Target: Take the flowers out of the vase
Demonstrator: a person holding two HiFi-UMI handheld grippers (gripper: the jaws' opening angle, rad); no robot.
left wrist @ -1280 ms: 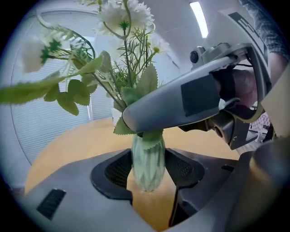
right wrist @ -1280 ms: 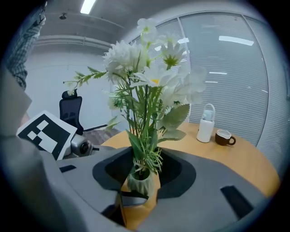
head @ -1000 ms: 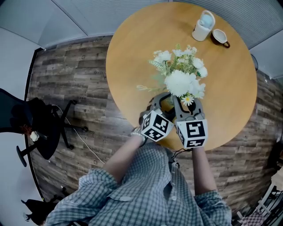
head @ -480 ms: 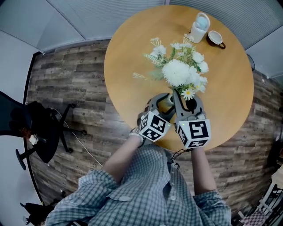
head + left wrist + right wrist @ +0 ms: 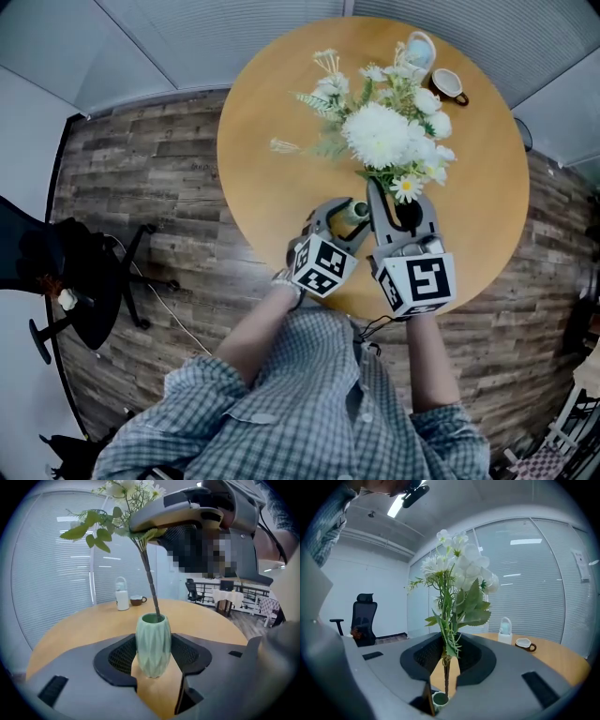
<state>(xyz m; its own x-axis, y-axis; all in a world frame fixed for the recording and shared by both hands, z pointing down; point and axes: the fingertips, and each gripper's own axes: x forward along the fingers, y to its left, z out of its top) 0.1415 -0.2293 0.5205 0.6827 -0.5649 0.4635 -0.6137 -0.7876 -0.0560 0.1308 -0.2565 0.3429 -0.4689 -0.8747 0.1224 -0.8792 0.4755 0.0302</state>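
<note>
A pale green ribbed vase (image 5: 153,645) stands on the round wooden table (image 5: 281,178). My left gripper (image 5: 153,639) is shut on its sides. A bunch of white flowers (image 5: 386,139) with green leaves is lifted above the vase. My right gripper (image 5: 446,649) is shut on the stems (image 5: 446,665), just over the vase mouth (image 5: 439,699). The single dark stem (image 5: 151,585) still dips into the vase opening. In the head view the left gripper (image 5: 349,214) and the right gripper (image 5: 398,202) sit side by side at the table's near edge.
At the far side of the table stand a white jug (image 5: 419,52) and a small cup (image 5: 448,82). A black office chair (image 5: 66,272) is on the wood floor to the left. Blinds and glass walls ring the room.
The right gripper has risen with the flowers, so the bunch sits higher and farther up the table in the head view. The left gripper and vase have stayed put.
</note>
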